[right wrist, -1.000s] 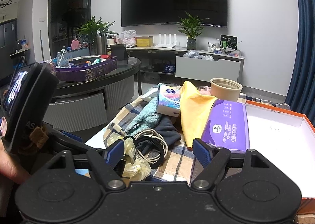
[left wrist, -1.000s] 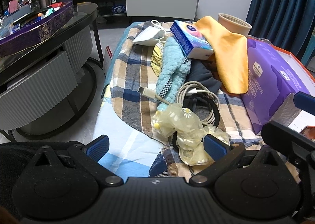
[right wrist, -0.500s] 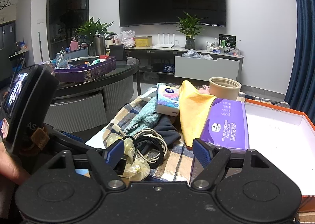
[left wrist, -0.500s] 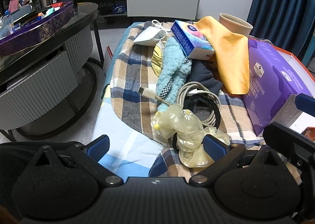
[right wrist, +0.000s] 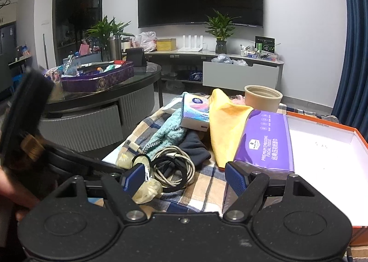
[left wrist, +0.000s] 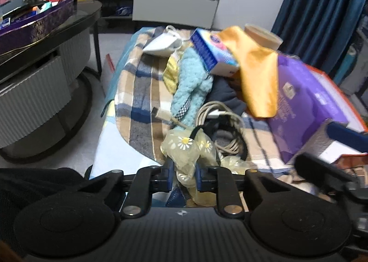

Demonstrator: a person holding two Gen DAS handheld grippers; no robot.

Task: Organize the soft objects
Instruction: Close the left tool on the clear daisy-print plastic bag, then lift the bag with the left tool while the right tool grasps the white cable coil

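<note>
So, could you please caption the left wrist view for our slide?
Left tongs closed on sheer yellow daisy-print scrunchie beside coiled cables.

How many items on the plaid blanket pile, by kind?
Fabric pieces: 4 – yellow daisy organza cloth, light blue knit, orange cloth, dark navy cloth
Tissue packs: 2 – purple tissue pack, small blue-and-white tissue pack
Cable coils: 2 – beige cable, black cable
Beige cup: 1
Total: 9

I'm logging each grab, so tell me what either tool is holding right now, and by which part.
The left tool has just closed on the sheer yellow daisy scrunchie, pinching its near lower fold. The right tool is open and holds nothing.
</note>
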